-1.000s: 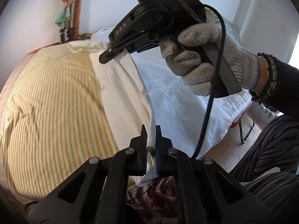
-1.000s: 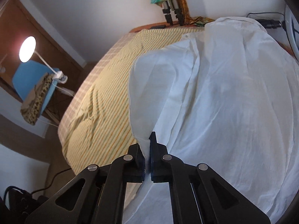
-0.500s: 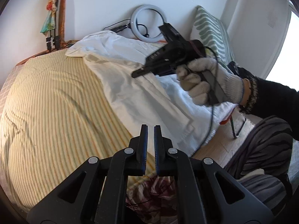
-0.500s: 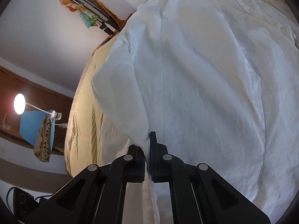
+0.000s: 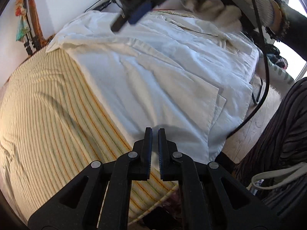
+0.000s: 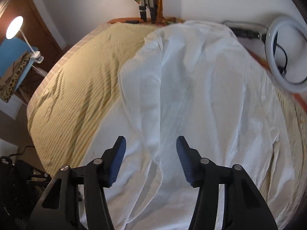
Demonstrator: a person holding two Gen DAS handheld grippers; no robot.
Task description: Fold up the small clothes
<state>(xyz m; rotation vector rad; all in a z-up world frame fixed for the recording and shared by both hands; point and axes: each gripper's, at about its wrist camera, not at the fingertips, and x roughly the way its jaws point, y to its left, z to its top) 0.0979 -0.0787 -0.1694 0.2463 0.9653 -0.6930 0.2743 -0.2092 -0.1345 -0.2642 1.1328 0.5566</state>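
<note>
Whereas one second ago both grippers were pinching the white shirt (image 6: 191, 95), the right gripper (image 6: 151, 149) is now opening above loose cloth, and the left gripper (image 5: 155, 134) is staying closed, holding nothing. The one shirt is lying on the striped bedsheet (image 5: 48, 115). One ring light (image 6: 287, 57) is standing beyond; one black cable (image 5: 264, 61) is crossing the left view.

The shirt (image 6: 191, 99) looks like thin, wrinkly white cotton, the bedsheet (image 5: 48, 115) is striped matt cloth, and the glove (image 5: 220, 5) is rough knit.
</note>
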